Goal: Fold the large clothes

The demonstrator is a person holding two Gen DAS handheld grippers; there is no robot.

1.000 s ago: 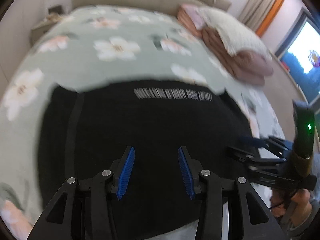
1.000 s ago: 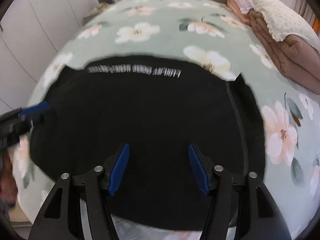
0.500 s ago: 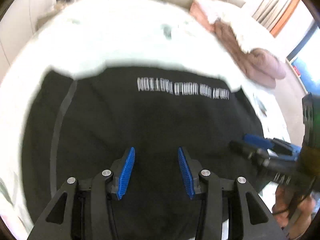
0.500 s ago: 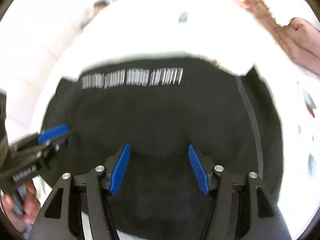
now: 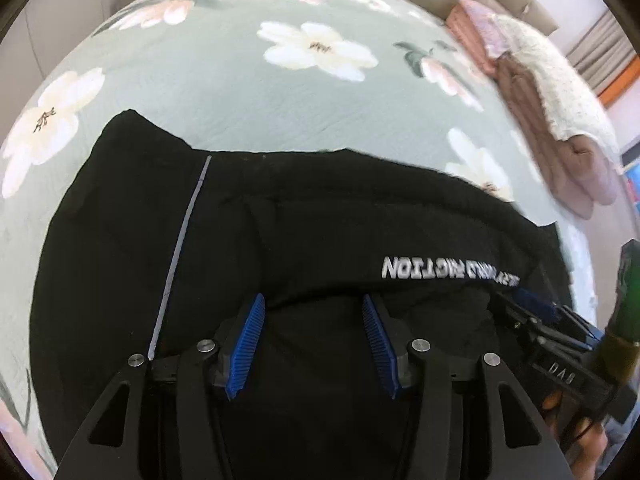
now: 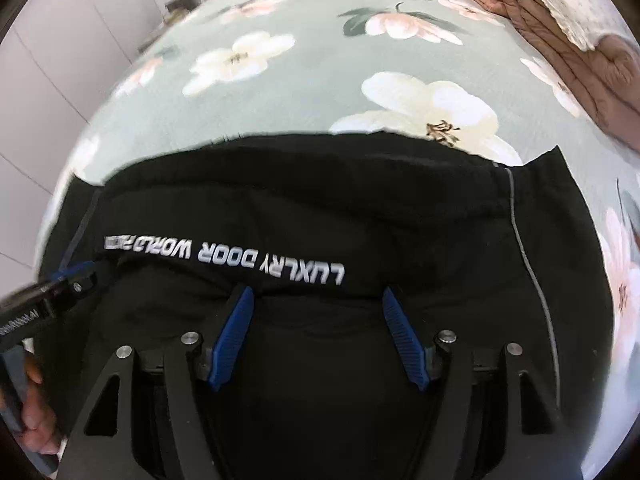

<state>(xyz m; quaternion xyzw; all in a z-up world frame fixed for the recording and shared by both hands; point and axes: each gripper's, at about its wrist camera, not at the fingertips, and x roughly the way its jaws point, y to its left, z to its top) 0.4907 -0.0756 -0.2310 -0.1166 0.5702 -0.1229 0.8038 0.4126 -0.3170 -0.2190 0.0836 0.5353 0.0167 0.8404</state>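
Black fabric garment with white lettering point(image 5: 320, 240) lies on green floral bedspread point(image 5: 248, 92), long axis side to side, lettered fold edge nearest grippers. Left gripper point(image 5: 312, 344), right gripper point(image 6: 320, 336): jaws just widened, apart, empty, above cloth. Pink folded quilt stack point(image 6: 568, 40) far right.

The garment point(image 6: 360, 208) was black with white lettering point(image 6: 224, 258) and a thin grey stripe point(image 5: 180, 248); the bedspread point(image 5: 248, 92) was pale green with white and pink flowers.

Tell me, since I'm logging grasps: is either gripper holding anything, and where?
Nothing held: left gripper and right gripper have just been opening over the black fabric garment.
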